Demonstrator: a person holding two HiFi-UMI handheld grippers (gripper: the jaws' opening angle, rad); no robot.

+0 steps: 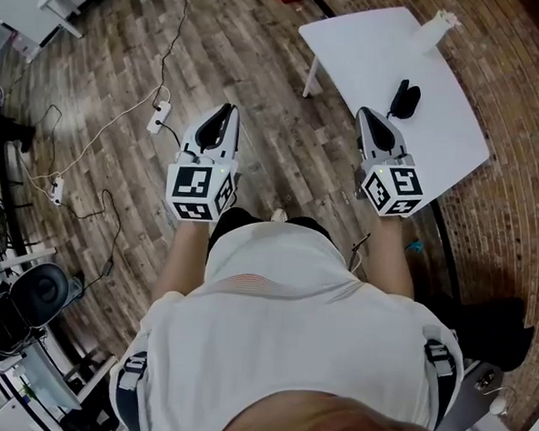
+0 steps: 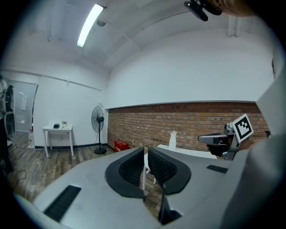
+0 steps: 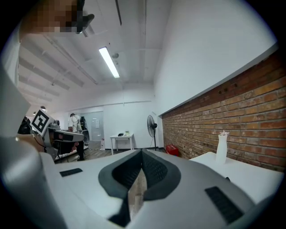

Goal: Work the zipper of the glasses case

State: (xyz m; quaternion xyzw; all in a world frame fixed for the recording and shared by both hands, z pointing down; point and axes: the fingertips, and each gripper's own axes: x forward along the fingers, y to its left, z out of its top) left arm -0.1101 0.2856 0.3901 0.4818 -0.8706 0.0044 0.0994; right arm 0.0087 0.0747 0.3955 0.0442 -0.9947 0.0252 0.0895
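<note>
Left gripper (image 1: pixel 228 112), right gripper (image 1: pixel 366 115): jaws together

One table (image 1: pixel 366 56), one case (image 1: pixel 404 98), perhaps one vase (image 1: pixel 436 30).

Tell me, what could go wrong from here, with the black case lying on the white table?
The glasses case lies loose on the white table; a one-sided tug may slide it. The power strip on the floor could catch a foot. The white bottle at the table's corner might be knocked over.

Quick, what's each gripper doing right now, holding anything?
Left gripper: closed, nothing between its jaws.
Right gripper: closed, empty; the black glasses case lies on the white table, not held.
</note>
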